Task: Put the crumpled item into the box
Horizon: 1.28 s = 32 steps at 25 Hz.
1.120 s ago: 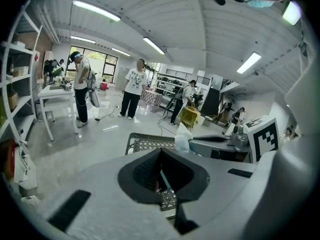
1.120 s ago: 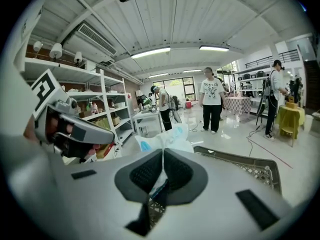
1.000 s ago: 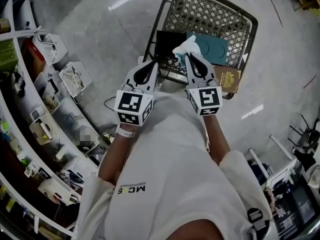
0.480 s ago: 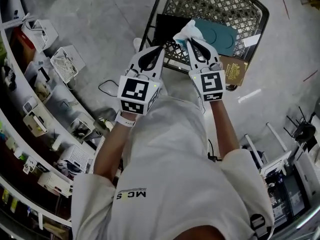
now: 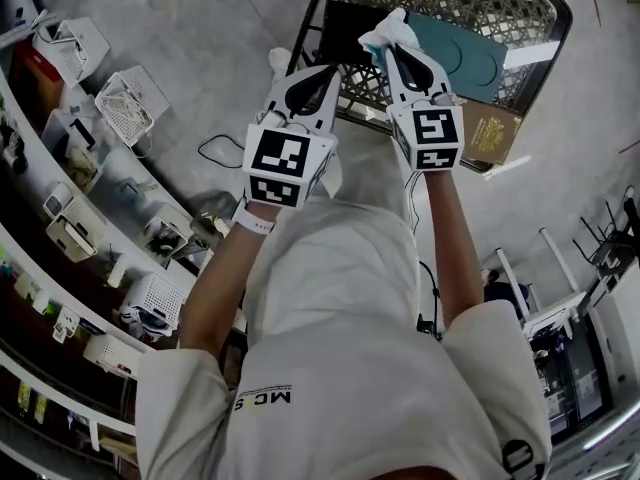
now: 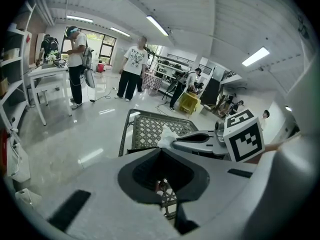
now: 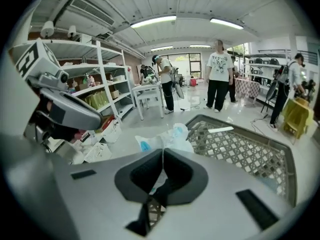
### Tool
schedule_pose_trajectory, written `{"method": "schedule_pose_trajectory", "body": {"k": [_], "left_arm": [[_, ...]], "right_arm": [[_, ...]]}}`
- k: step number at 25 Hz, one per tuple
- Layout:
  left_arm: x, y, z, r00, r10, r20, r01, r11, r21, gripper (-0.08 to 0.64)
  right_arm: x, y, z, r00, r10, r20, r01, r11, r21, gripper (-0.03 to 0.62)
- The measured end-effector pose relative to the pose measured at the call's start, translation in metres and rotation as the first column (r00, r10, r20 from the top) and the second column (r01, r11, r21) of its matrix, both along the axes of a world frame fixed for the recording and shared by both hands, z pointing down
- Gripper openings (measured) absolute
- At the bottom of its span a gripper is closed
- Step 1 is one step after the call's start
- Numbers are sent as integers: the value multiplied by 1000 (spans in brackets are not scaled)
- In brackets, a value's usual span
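Here the right gripper [image 5: 394, 48] pinches the crumpled item [image 5: 384, 32] between its fingers — left gripper [image 5: 323, 70] closed

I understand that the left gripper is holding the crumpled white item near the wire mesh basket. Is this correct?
Not quite: the right gripper holds the crumpled white item, not the left. The right gripper view shows the item pinched at its jaw tips, near the wire mesh basket. In the left gripper view, the left gripper has its jaws together with nothing between them.
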State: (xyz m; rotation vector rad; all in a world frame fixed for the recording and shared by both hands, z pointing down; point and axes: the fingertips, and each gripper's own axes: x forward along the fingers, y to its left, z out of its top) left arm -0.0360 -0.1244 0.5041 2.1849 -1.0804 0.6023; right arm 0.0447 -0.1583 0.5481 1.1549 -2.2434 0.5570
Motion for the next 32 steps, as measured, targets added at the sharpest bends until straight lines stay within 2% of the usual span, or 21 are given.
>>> {"method": "schedule_pose_trajectory", "body": {"k": [8, 16, 18, 24, 32], "left_arm": [[-2, -4, 9, 1000, 12, 2, -12, 1000, -12, 20], [-1, -1, 9, 1000, 31, 2, -30, 999, -16, 20], [0, 1, 9, 999, 37, 3, -37, 999, -16, 20], [3, 3, 6, 999, 45, 6, -45, 999, -13, 20], [10, 7, -10, 998, 60, 10, -60, 998, 15, 20]], "right_arm": [[-3, 1, 50, 997, 65, -38, -68, 993, -98, 23], [-4, 4, 82, 994, 107, -36, -111, 981, -160, 31], [-2, 3, 83, 991, 126, -35, -130, 978, -163, 74], [2, 6, 71, 988, 157, -9, -156, 976, -153, 72], [2, 18, 46, 989, 147, 26, -143, 982, -125, 63]]}}
